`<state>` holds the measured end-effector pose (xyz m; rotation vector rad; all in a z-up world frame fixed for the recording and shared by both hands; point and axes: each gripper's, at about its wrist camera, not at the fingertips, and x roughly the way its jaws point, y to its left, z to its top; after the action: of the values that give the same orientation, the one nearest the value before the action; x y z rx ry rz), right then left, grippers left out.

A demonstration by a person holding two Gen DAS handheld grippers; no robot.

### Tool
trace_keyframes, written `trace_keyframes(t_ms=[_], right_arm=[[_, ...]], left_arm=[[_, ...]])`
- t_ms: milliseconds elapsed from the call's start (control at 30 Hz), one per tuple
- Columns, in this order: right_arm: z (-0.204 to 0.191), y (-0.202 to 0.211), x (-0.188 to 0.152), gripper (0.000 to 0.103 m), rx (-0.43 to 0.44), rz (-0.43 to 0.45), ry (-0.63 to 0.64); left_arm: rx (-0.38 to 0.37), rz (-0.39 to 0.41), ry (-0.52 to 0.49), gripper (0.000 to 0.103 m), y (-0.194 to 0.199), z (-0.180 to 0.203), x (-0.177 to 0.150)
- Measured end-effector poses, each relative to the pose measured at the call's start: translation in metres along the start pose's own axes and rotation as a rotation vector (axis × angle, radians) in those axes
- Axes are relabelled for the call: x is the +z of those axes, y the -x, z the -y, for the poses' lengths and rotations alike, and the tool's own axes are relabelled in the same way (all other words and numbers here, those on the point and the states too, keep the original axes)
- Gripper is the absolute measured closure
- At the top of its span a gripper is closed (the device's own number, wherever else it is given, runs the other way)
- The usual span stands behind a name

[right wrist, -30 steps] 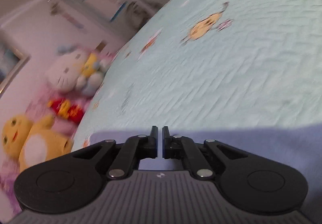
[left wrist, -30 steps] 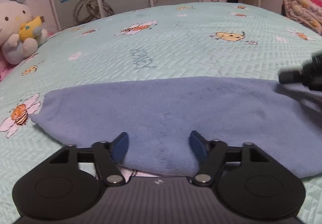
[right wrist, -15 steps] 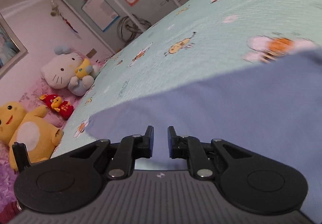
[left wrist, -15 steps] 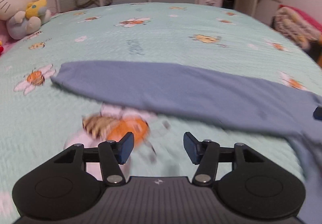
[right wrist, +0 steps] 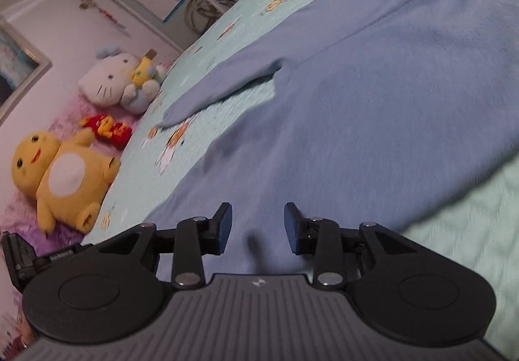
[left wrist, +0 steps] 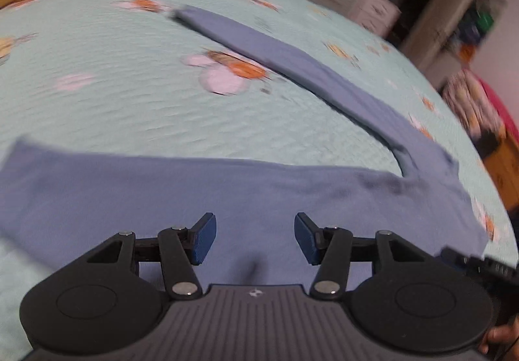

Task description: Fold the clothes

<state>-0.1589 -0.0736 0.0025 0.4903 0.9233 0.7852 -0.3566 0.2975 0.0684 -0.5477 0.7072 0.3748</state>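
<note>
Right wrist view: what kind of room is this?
Most likely a child's bedroom. The blue sweater lies spread on a bed with a mint quilted bedspread printed with cartoon bees, and plush toys sit along its edge: a yellow plush and a white cat plush.

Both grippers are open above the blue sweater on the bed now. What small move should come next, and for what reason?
Probably close the left gripper on the sweater body's near edge and start the fold. Both grippers are open and empty; the right gripper, whose jaws have just been opening, holds nothing. One sleeve lies stretched out across the quilt, so it may need folding inward first.
</note>
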Motion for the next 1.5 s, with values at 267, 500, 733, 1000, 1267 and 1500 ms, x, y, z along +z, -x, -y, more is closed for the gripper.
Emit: trace_keyframes(t_ms=[267,500,733,1000,1267,1500], right_arm=[[-0.034,0.011,-0.033,0.063,-0.023,-0.026,0.165],[-0.092,-0.009,-0.040,0.064,-0.011,-0.055,0.406],[-0.110,-0.054,-0.044,0.081,-0.011,-0.151,0.440],[-0.137,-0.129,-0.021,0.088,-0.059,-0.190,0.523],[-0.142,-0.106,-0.007,0.085,0.003,-0.068,0.505],[-0.083,-0.064,-0.006,0.084,-0.161,-0.053,0.411]], left_arm=[[0.175,0.142,0.144,0.046,0.052,-0.080,0.002],[0.085,0.083,-0.059,0.046,0.039,-0.059,-0.003],[-0.032,-0.018,-0.218,0.046,-0.001,-0.014,-0.031],[0.067,0.000,-0.326,0.043,-0.053,0.001,-0.002],[0.072,0.016,-0.172,0.046,-0.046,-0.018,0.021],[-0.008,-0.021,-0.272,0.038,-0.053,0.016,-0.007]])
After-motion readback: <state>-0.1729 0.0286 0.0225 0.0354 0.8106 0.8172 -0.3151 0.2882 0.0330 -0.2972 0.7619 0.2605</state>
